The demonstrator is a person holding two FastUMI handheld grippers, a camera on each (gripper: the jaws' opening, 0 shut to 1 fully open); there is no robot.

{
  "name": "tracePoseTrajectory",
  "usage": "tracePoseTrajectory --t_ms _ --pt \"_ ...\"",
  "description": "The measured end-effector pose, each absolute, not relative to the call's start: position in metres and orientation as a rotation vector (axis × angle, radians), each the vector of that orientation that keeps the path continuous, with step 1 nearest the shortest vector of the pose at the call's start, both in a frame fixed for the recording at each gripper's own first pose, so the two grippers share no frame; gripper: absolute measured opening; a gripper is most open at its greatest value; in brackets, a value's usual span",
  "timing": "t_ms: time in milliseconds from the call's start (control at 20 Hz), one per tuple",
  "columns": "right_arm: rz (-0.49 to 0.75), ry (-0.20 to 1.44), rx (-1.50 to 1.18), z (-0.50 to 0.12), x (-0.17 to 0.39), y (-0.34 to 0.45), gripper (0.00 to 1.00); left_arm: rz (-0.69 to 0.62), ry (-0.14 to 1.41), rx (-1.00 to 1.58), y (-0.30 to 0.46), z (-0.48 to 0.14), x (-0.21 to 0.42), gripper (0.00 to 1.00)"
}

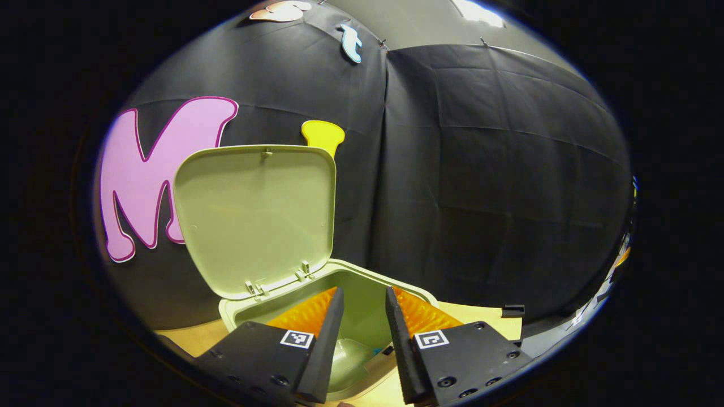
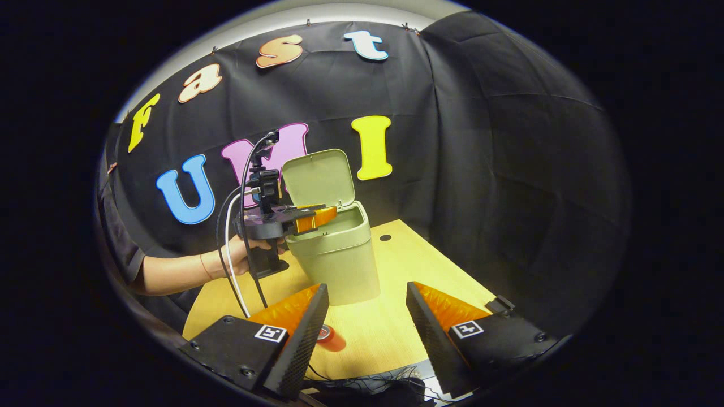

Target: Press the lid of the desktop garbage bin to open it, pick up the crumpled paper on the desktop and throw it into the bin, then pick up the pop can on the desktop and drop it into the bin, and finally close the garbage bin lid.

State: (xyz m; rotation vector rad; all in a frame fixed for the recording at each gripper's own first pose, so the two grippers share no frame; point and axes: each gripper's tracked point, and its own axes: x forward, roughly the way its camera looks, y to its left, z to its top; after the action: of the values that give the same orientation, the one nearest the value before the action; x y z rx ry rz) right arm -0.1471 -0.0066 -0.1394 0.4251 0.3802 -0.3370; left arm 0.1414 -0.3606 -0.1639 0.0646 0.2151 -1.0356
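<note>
Above the lid-up bin (image 1: 339, 277), left tongs (image 1: 365, 299) gape; right tongs (image 2: 367, 297) gape too.

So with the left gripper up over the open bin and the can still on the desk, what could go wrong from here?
1. The left gripper hangs open over the bin, close to the raised lid; pulling back carelessly could knock the lid shut.
2. The pop can lies on its side beside the right gripper; a nudge from one finger might roll it away.
3. The bin looks light, so bumping its rim could tip it.
</note>
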Motion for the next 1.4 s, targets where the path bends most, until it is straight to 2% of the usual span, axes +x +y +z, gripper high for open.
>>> tracePoseTrajectory --t_ms 100,150,200,300,500,700,950,1150,1400 --pt "-0.334 0.389 0.430 -0.143 -0.147 -0.005 0.89 -1.025 0.213 0.065 -0.359 -0.164 0.142 0.51" --pt "-0.329 0.393 0.434 -0.144 -0.146 -0.003 0.89 -1.023 0.211 0.062 -0.358 -0.163 0.142 0.54" --pt "-0.323 0.397 0.438 -0.145 -0.144 -0.001 0.89 -1.018 0.205 0.058 -0.356 -0.161 0.143 0.62" --pt "-0.305 0.403 0.439 -0.147 -0.142 0.004 0.90 -0.997 0.186 0.040 -0.346 -0.155 0.143 0.67" --pt "-0.249 0.411 0.430 -0.148 -0.136 0.014 0.95 -0.932 0.160 -0.007 -0.323 -0.144 0.142 0.94" --pt "-0.187 0.414 0.433 -0.150 -0.130 0.025 0.95 -0.866 0.109 -0.038 -0.291 -0.125 0.133 0.97" --pt "-0.076 0.445 0.408 -0.155 -0.119 0.045 0.97 -0.772 0.046 -0.070 -0.237 -0.096 0.121 0.95" --pt "0.032 0.508 0.354 -0.168 -0.108 0.064 0.97 -0.684 0.032 -0.098 -0.182 -0.086 0.109 0.97" --pt "0.148 0.593 0.291 -0.196 -0.093 0.091 0.98 -0.591 0.028 -0.078 -0.115 -0.087 0.086 0.95"
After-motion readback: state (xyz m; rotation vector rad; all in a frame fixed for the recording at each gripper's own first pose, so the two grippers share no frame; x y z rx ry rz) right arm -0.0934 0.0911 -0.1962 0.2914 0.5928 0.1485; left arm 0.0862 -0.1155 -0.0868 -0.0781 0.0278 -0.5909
